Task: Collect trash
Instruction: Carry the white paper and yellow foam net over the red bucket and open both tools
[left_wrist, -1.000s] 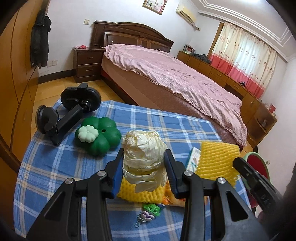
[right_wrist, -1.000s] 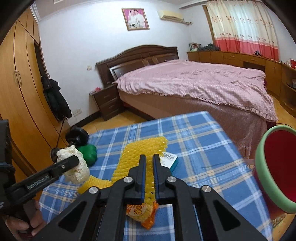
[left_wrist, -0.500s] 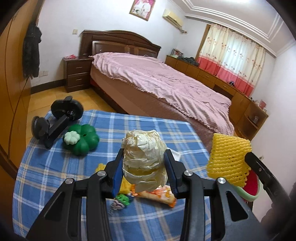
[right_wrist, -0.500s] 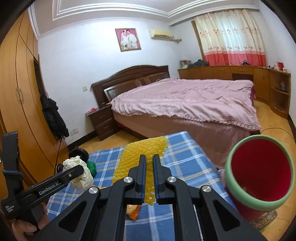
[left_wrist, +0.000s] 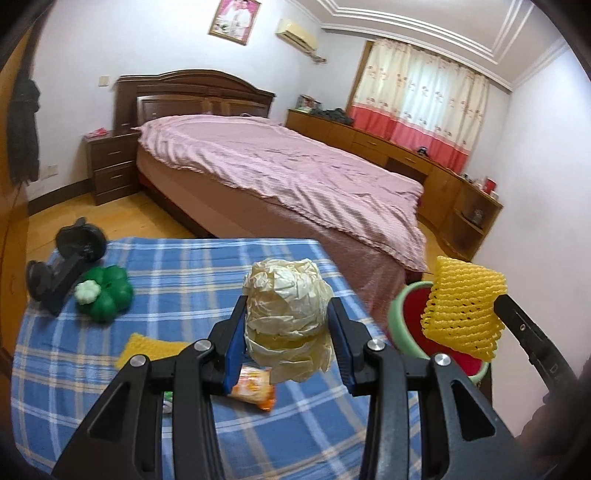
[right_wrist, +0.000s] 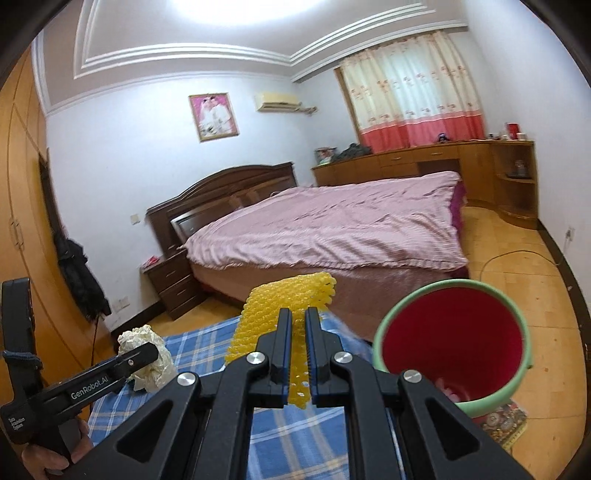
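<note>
- The left hand-held gripper (left_wrist: 287, 341) pinches a crumpled ball of pale paper (left_wrist: 287, 317) between its blue-padded fingers, held up above the blue checked desk (left_wrist: 192, 273).
- The right hand-held gripper (right_wrist: 298, 350) has its fingers pressed together on a sheet of yellow foam netting (right_wrist: 280, 314), which stands up past the fingertips and hangs a little below them.
- In the left wrist view the netting hangs in front of the red bin with a green rim (left_wrist: 397, 317), which stands just off the desk's right edge. In the right wrist view the bin's open mouth is to the right of the netting.
- Lying on the desk: a second piece of yellow netting (left_wrist: 147, 345), an orange snack wrapper (left_wrist: 253, 386) below the paper ball, a green pumpkin-shaped toy (left_wrist: 107, 299) and a black holder with round ends (left_wrist: 64, 266) at the far left.
- A person's hand (right_wrist: 51, 454) grips the left handle at the lower left of the right wrist view.
- Behind the desk is a bed with a pink cover (left_wrist: 295, 173).
</note>
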